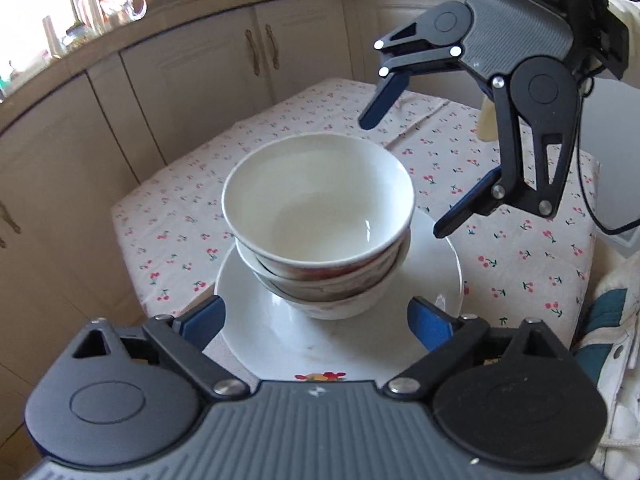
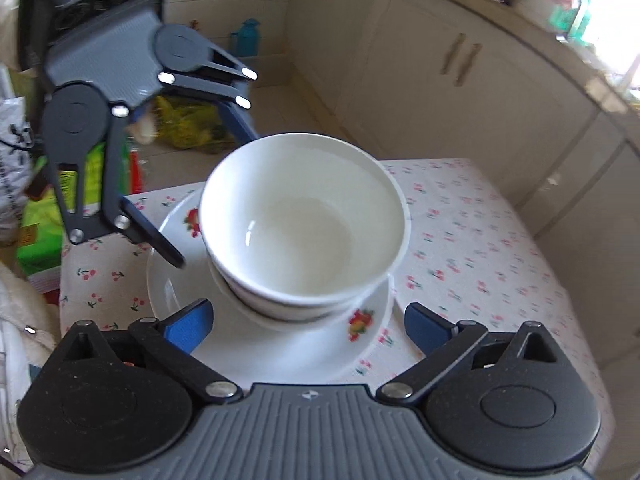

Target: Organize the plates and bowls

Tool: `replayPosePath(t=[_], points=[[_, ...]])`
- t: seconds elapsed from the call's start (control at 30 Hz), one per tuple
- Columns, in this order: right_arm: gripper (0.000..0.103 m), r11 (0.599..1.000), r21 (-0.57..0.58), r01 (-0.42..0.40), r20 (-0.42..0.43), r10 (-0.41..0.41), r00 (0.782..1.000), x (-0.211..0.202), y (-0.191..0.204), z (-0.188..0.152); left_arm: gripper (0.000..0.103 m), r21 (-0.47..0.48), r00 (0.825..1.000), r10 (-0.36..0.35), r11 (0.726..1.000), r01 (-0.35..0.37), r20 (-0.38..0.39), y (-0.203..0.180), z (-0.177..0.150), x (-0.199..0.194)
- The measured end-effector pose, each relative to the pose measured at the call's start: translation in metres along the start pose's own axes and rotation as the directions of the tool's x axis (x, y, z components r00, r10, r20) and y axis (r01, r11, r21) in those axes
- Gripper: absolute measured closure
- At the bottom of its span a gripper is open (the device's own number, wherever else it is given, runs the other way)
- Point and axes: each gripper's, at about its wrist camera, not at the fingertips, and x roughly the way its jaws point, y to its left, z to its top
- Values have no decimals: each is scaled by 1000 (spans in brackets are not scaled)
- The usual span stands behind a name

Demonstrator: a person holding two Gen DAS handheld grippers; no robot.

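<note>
I have both grippers hanging over the desk (image 1: 520,264), which wears a white cloth printed with small red cherries. The stack of bowls (image 1: 320,216) sits on a white plate (image 1: 280,336) near the middle of that cloth; I count three bowls nested, the top one white inside and empty, the lower ones showing a red pattern on their outer walls. The plate carries a fruit print on its rim, seen at 6 o'clock in the left wrist view and at about 5 o'clock of the bowls in the right wrist view.

My left gripper (image 1: 316,320) has its blue fingers (image 1: 204,320) spread wide, one on each side of the plate's near part, and nothing is pinched between them. My right gripper (image 2: 308,324) stands just as wide, its fingers (image 2: 428,328) on either side of the bowl stack's base without touching it, and it grips nothing.

From the left wrist camera the right gripper shows at 2 o'clock of the bowls, its two fingers well apart and clear of the rim. From the right wrist camera the left gripper shows at 10 o'clock, one fingertip low over the plate's rim; whether it touches I cannot tell.

Beige cupboards (image 1: 200,80) run behind the desk.
</note>
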Motion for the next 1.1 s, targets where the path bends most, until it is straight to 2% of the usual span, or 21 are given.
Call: replayPosePath(t=[0.07, 0.13, 0.23, 0.27, 0.33, 0.37, 0.43, 0.47, 0.5, 0.57, 0.63, 0.73, 0.87, 1.0, 1.1], points=[[0, 996, 59, 73, 10, -74, 997, -16, 6, -4, 1, -17, 996, 61, 998, -60, 60, -14, 0, -17], [0, 981, 145, 132, 12, -135, 991, -31, 14, -9, 1, -83, 992, 86, 993, -79, 91, -23, 0, -30], [0, 926, 294, 237, -9, -245, 969, -48, 25, -19, 1, -188, 981, 149, 974, -124, 126, -42, 5, -41], [0, 896, 347, 278, -24, -287, 958, -53, 28, -23, 1, -216, 975, 196, 961, -171, 101, -49, 8, -43], [0, 808, 446, 384, -89, -387, 918, -60, 36, -37, 1, -281, 958, 283, 923, -263, 33, -62, 14, -44], [0, 768, 478, 426, -117, -425, 898, -63, 39, -43, 1, -316, 952, 305, 906, -282, 22, -68, 15, -46], [0, 688, 524, 502, -166, -496, 853, -69, 47, -57, 1, -400, 950, 311, 875, -272, 35, -77, 12, -54], [0, 658, 552, 513, -176, -509, 843, -73, 51, -65, 1, -441, 950, 311, 857, -266, 32, -81, 10, -59], [0, 634, 583, 509, -183, -508, 842, -77, 55, -72, 1, -477, 949, 315, 839, -262, 32, -86, 7, -63], [0, 593, 649, 477, -179, -491, 853, -87, 62, -86, 1, -533, 943, 331, 804, -264, 31, -94, 6, -66], [0, 556, 693, 459, -181, -482, 857, -97, 74, -95, 1, -559, 940, 340, 785, -265, 33, -103, 5, -70], [0, 529, 706, 471, -176, -513, 840, -111, 90, -101, 1, -569, 935, 356, 771, -285, 14, -117, 6, -75], [0, 500, 731, 465, -146, -551, 821, -130, 105, -102, 1, -577, 913, 408, 746, -333, -1, -128, 10, -85], [0, 490, 738, 464, -126, -576, 808, -141, 113, -101, 1, -576, 900, 435, 733, -361, -10, -133, 11, -93], [0, 496, 741, 452, -109, -575, 810, -144, 117, -100, 1, -570, 896, 443, 734, -369, -9, -137, 12, -96]])
